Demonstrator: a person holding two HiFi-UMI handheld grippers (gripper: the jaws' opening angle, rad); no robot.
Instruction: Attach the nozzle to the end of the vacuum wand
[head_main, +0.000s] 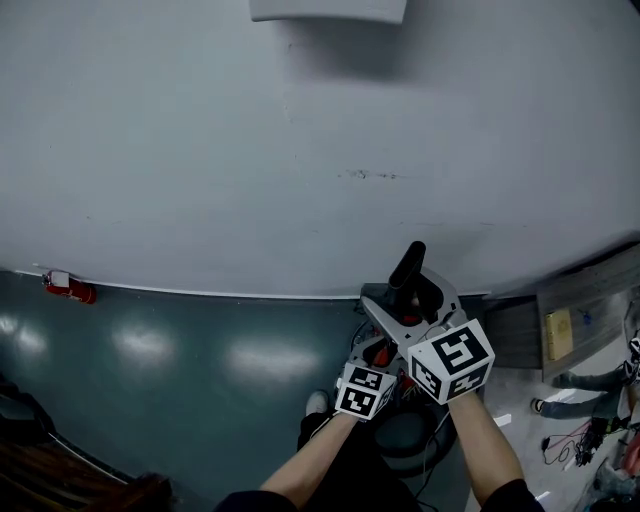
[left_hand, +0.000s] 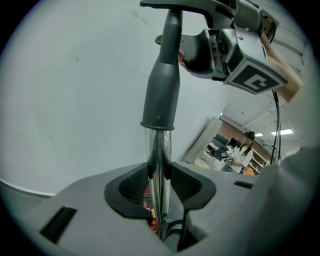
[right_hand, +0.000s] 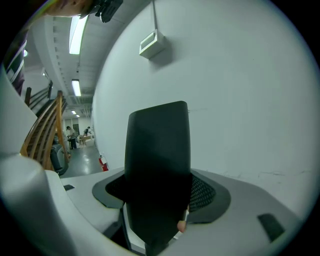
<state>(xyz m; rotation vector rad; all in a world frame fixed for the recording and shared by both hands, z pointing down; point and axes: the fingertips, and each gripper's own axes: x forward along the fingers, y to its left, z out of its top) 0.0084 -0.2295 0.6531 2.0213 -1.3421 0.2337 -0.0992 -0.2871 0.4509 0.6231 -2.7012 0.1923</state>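
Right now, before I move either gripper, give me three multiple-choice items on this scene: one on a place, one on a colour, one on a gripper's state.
1. In the left gripper view, where is the nozzle relative to the wand tube?
A. At its upper end
B. Far off to one side
C. Below the jaws

2. What colour is the wand tube between the left gripper's jaws?
A. Red
B. Shiny silver
C. Yellow

3. What is the right gripper's state?
A. Open and empty
B. Shut with nothing held
C. Shut on the nozzle

Answers:
1 A: the nozzle's wide grey base meets the top of the tube.
2 B: the tube gleams silver between the dark pads.
3 C: the dark nozzle fills the gap between its jaws.
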